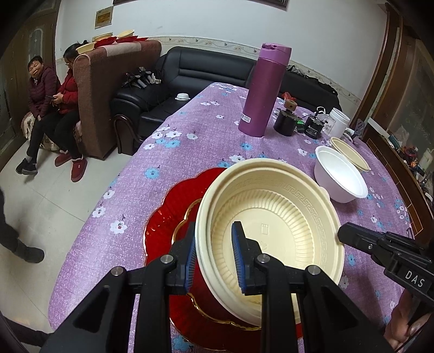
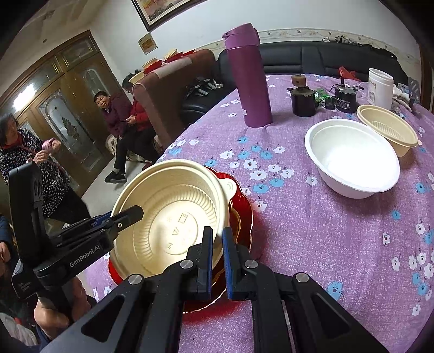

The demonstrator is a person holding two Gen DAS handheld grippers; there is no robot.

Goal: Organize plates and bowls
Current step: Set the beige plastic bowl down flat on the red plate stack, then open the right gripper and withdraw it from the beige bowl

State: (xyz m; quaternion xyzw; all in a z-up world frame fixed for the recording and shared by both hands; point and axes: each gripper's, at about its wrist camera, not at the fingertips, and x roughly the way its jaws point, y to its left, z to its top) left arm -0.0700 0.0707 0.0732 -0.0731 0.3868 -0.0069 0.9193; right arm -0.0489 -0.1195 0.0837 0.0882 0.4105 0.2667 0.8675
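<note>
Cream plastic bowl [image 1: 271, 230] sits tilted on a red plate [image 1: 173, 214] near the table's [image 1: 190, 130] front edge; the left gripper [image 1: 213, 258] clamps its rim, and the right gripper [image 2: 217, 260] pinches the opposite rim. White bowl [image 2: 352, 160] and another cream bowl [image 2: 390, 130] stand further back.

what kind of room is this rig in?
Most likely a home living room: a black leather sofa beside the floral-clothed table, carved wooden doors with glass panes, and a framed picture on the wall.

Left hand-held gripper [image 1: 214, 255] half-closed; right hand-held gripper [image 2: 217, 260] nearly closed.
</note>
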